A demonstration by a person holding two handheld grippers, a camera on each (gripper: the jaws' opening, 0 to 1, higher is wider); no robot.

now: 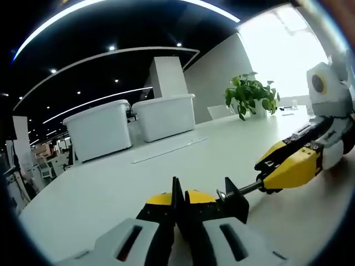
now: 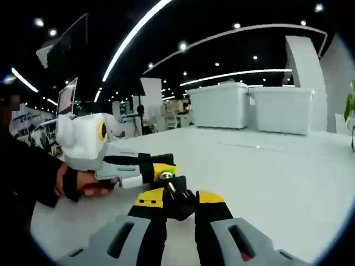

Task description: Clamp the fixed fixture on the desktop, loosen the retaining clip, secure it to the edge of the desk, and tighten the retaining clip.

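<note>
The black fixture point(image 1: 236, 200) is gripped just ahead of the left tool point(image 1: 178, 206), steadied low over the white worktop point(image 1: 111, 188). Its screw end appears clenched by the right tool point(image 2: 178, 202), probably for loosening the clip.

left gripper point(image 1: 178, 200) low with jaws pinched together, right gripper point(image 2: 180, 200) low with jaws closed, tips facing

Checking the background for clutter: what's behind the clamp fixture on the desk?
In the left gripper view, behind the clamp fixture the desk runs bare to two white bins, with a potted plant further right. The left claw covers the fixture's near part.
</note>
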